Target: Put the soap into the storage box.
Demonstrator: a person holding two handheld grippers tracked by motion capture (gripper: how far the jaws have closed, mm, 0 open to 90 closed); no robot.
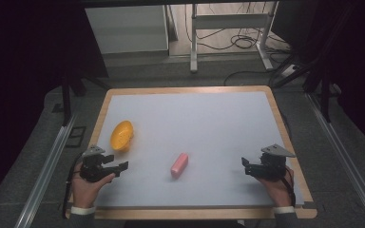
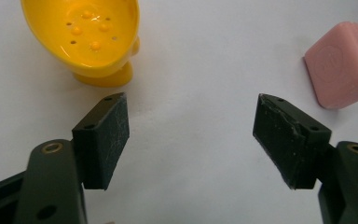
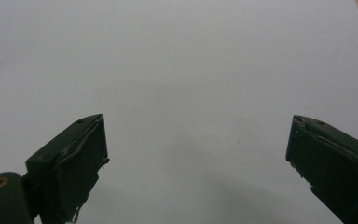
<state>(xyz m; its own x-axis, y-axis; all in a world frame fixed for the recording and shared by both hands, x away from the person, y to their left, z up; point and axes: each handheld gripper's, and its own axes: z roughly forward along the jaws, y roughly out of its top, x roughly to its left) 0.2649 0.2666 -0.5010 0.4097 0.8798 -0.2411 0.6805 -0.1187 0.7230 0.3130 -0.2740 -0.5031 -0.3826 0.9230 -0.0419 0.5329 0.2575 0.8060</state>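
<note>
Pink soap bar (image 1: 179,164) lies mid-table (image 1: 209,123), yellow soap dish (image 1: 122,135) well left of it. My left hand-held gripper (image 1: 120,167) sits just below the dish, jaws wide, empty. Right hand-held gripper (image 1: 245,166) likewise agape, empty.

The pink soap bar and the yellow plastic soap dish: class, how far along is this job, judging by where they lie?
Nothing looks done yet: the pink soap bar lies on the white table mat, apart from the empty yellow plastic soap dish. In hand: nothing; the left gripper and the right gripper both stand open and empty. Left, probably: grasping the bar and setting it in the dish.
</note>
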